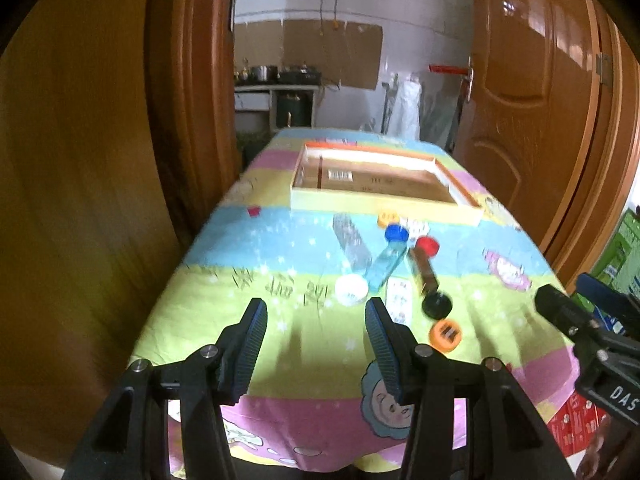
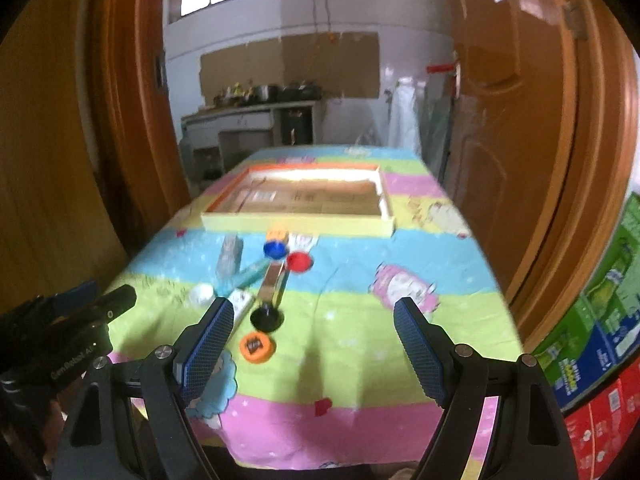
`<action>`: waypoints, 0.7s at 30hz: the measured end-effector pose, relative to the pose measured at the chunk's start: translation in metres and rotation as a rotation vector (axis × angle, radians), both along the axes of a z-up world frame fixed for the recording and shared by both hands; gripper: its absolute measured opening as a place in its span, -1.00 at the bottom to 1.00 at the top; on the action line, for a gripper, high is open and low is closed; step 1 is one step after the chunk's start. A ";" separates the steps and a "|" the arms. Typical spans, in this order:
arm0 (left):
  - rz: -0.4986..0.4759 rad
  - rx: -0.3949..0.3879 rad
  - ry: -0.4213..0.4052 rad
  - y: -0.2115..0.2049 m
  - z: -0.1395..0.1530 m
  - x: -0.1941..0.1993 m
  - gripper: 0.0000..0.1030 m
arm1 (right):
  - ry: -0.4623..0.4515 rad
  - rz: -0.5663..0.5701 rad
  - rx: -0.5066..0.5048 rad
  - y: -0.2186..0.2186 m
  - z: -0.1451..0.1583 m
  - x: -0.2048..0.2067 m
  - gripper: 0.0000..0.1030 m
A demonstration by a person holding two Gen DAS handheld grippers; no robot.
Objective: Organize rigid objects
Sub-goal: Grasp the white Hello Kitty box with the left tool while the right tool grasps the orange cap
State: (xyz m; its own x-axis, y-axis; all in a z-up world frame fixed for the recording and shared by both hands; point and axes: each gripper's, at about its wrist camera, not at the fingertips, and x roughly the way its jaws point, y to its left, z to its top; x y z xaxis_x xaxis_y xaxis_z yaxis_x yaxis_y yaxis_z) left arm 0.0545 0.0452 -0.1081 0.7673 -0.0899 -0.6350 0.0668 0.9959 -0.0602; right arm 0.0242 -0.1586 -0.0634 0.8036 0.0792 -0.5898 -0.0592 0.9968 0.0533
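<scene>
Several small bottles lie in a cluster on the cartoon tablecloth: a clear one with a white cap [image 1: 351,288] [image 2: 201,293], a teal one with a blue cap [image 1: 386,258] [image 2: 275,248], a brown one with a red cap [image 1: 424,264] [image 2: 299,261], one with a black cap [image 1: 437,305] [image 2: 267,317] and one with an orange cap [image 1: 445,334] [image 2: 257,345]. A shallow cardboard tray [image 1: 384,205] [image 2: 296,222] sits behind them. My left gripper [image 1: 316,344] is open and empty, above the near table edge. My right gripper [image 2: 316,344] is open and empty, right of the cluster.
Wooden door panels [image 1: 532,100] [image 2: 516,120] flank the table on both sides. Stacked green and red cartons [image 2: 596,352] stand at the right of the table. A kitchen counter [image 2: 248,116] lies beyond the far edge. The right gripper's body [image 1: 592,336] shows at the left view's right.
</scene>
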 end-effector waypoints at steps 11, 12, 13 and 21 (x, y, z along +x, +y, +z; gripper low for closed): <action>-0.170 -0.070 0.087 -0.011 -0.041 0.015 -0.01 | 0.089 0.151 -0.069 0.029 -0.067 0.026 0.61; -0.177 -0.063 0.086 -0.013 -0.042 0.015 -0.04 | 0.095 0.159 -0.070 0.031 -0.070 0.029 0.59; -0.172 -0.048 0.087 -0.015 -0.044 0.018 -0.05 | 0.099 0.165 -0.069 0.032 -0.072 0.031 0.57; -0.175 -0.070 0.105 -0.010 -0.047 0.025 -0.05 | 0.110 0.224 -0.092 0.046 -0.089 0.044 -0.04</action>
